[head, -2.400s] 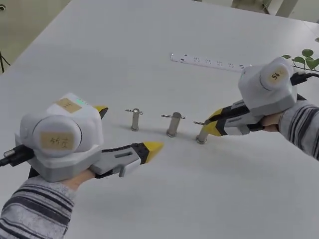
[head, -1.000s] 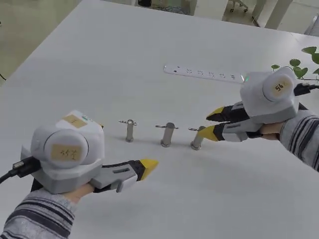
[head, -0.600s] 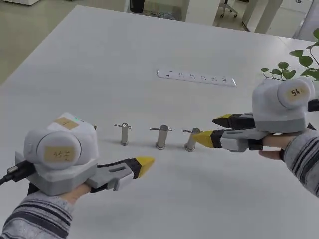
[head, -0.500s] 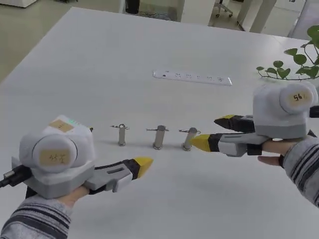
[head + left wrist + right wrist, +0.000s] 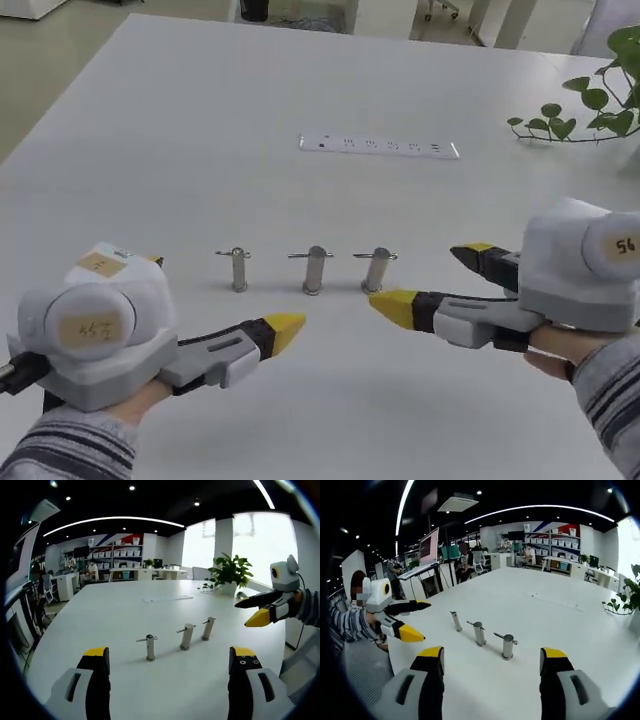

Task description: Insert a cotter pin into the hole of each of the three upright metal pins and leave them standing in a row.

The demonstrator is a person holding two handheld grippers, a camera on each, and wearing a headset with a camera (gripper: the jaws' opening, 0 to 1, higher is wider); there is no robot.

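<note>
At the near edge of a white tabletop (image 5: 330, 420), a person in striped sleeves (image 5: 60, 455) holds two grippers just above the surface. The left gripper (image 5: 219, 293) has its yellow-tipped jaws spread wide with nothing between them. The right gripper (image 5: 430, 277) points in from the other side, its jaws likewise parted and empty. Its nearer tip is close to the row of pins but not touching it.

Just beyond the tips, between the two grippers, three metal pins stand upright in a straight row: the left pin (image 5: 238, 272), the middle pin (image 5: 314, 272) and the right pin (image 5: 375, 272). Each carries a cotter pin (image 5: 303, 256) through the hole near its top.

Farther back a white power strip (image 5: 378, 146) lies flat on the tabletop. A leafy plant (image 5: 590, 100) reaches in at the far right corner.
</note>
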